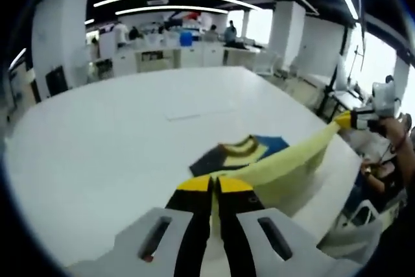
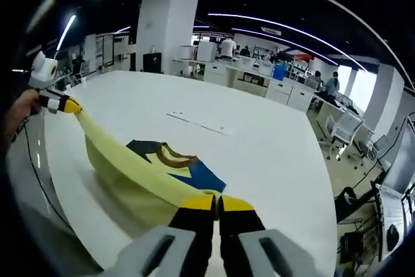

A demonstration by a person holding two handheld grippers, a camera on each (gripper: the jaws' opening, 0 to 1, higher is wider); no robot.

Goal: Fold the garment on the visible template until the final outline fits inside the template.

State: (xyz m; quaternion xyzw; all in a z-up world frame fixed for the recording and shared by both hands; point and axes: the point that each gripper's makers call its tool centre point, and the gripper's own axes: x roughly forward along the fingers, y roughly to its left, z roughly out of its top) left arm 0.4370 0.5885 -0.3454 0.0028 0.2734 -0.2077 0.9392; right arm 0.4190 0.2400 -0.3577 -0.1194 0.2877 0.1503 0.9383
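In the left gripper view, the left gripper (image 1: 214,185) is seen clamped on one end of the yellow garment (image 1: 285,160), whose taut edge runs away rightward to the right gripper (image 1: 353,119). In the right gripper view, the right gripper (image 2: 216,204) is clamped on the other end, the stretched edge leading leftward to the left gripper (image 2: 65,104), with the garment's body lying on the white table (image 2: 259,154) beyond that line.

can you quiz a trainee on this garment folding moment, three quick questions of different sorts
1. True or false: both grippers are shut on the yellow garment.
2. The garment's edge between the left gripper and right gripper is: A) slack on the table B) stretched taut and lifted C) rolled up.
3. Fill in: the collar area shows dark ____ panels.

Key: 1 true; 2 B; 3 blue.
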